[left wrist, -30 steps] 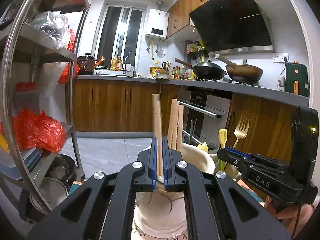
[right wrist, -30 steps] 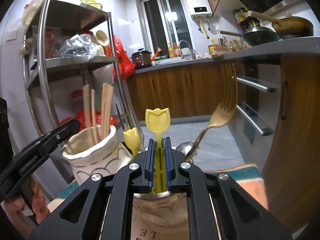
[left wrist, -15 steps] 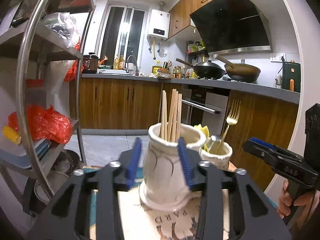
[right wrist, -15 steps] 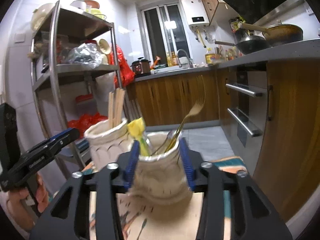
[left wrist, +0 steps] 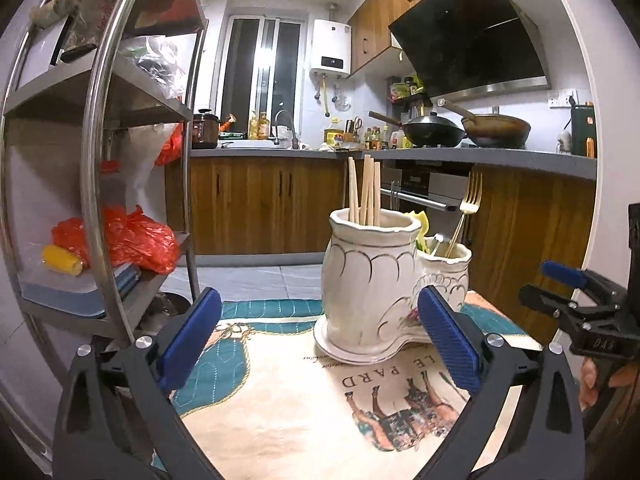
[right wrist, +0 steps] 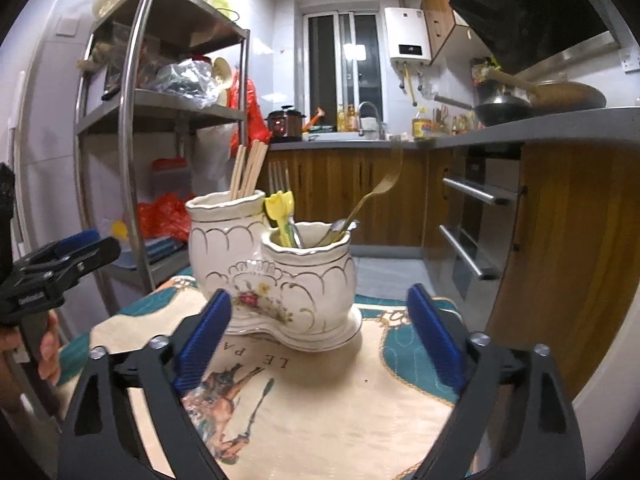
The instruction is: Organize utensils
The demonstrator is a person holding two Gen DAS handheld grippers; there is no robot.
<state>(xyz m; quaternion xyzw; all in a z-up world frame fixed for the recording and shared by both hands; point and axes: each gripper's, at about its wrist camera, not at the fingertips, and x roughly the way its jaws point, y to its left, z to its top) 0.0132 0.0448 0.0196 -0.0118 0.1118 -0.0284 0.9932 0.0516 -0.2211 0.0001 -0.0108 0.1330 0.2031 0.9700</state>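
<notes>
**A:** so what are the tongs doing right now?

**B:** both empty. The left gripper has its jaws spread wide and opening, nothing between the blue pads. The holder sits just past the tips, not touched. Same with the right gripper: jaws opening, wide apart, nothing gripped.

**A:** and the utensils?

**B:** all in the white double holder, a tall pot joined to a shorter one on a single base. The chopsticks stand in the tall side. The gold fork leans out of the short side, along with the yellow tulip-topped picks and something silver I can't make out.

**A:** what's it sitting on?

**B:** a cream cloth with a teal border, printed with lettering and a horse. The holder stands upright near its far edge.

**A:** room?

**B:** small kitchen. Steel rack on the left stuffed with bags, red ones included. Wood cabinets under a grey counter, sink by the window at the back. Two woks on the stove under a black hood, oven below, white water heater on the wall.
</notes>
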